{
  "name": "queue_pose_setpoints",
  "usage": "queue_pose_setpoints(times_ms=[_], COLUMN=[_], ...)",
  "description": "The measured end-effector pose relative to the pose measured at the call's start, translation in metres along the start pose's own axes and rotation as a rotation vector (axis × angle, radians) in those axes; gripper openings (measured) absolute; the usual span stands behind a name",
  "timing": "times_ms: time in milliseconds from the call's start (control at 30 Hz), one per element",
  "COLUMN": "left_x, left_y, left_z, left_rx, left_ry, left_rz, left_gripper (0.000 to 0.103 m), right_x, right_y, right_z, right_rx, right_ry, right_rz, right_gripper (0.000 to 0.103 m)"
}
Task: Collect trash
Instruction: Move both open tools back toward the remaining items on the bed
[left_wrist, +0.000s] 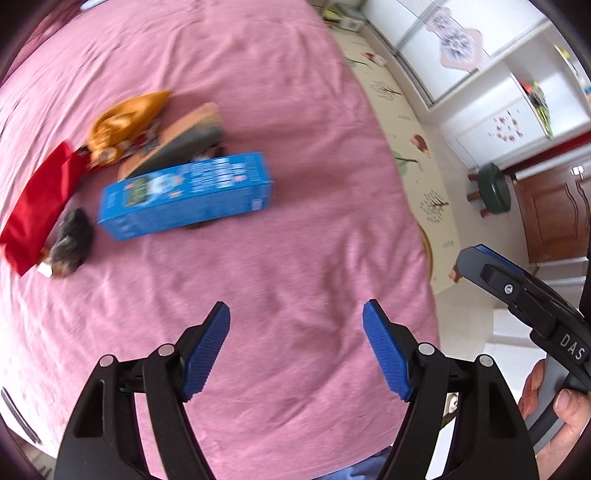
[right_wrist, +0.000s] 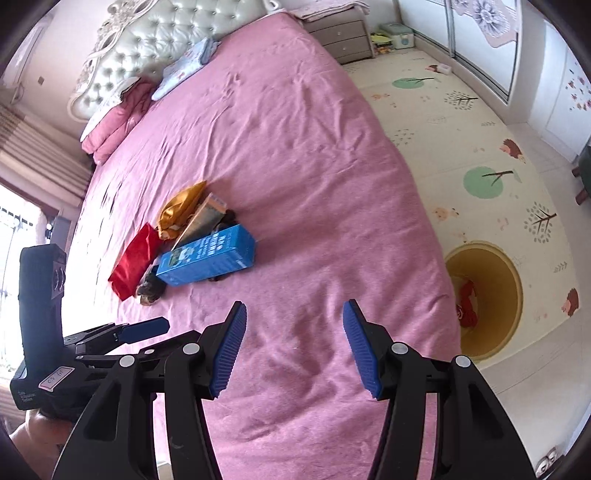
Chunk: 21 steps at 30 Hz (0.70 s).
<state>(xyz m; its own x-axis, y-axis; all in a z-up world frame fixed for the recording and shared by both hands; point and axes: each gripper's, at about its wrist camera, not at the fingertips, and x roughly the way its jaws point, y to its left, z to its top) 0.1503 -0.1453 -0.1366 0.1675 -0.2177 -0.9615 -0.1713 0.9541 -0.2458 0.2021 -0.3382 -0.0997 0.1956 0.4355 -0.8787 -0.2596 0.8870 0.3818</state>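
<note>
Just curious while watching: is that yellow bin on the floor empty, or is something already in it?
Not empty. The yellow bin stands upright beside the bed, and something red lies inside it.

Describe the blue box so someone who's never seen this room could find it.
On the pink bed, a small pile of litter lies mid-mattress. The blue box lies on its side at the pile's near edge, beside a red pouch. It is the only blue, printed carton there.

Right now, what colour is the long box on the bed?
Blue box, clearest in the right wrist view.
</note>
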Motion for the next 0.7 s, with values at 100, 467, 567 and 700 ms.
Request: queue_pose_setpoints(times_ms=[100,467,567,700], left_x=[-0.009,-0.037,-0.041,-0.047], left_y=[0.037,0.146,0.169,0.199], left_z=[-0.005,-0.018,-0.016,-0.014], left_rx=[-0.053,-0.167,-0.182,-0.182], left_ry=[-0.012,-0.044,-0.046,-0.048], left_rz=[0.015,0.072,0.084,0.103], left_gripper=[0.074,0.074,0.074,0.074], right_x=[0.014,0.065,0.079,0.097], right_y=[0.033,0.135,0.156,0.183], right_z=[0.001,0.001,0.0,-0.002], right_rx=[-0.048,-0.157,-0.171,-0.173], right_ry=[0.025,0.087,0.102,0.121], right_rz=[0.022,0.078,0.084,0.09], right_gripper=[0.053,0.054,0.054,0.054])
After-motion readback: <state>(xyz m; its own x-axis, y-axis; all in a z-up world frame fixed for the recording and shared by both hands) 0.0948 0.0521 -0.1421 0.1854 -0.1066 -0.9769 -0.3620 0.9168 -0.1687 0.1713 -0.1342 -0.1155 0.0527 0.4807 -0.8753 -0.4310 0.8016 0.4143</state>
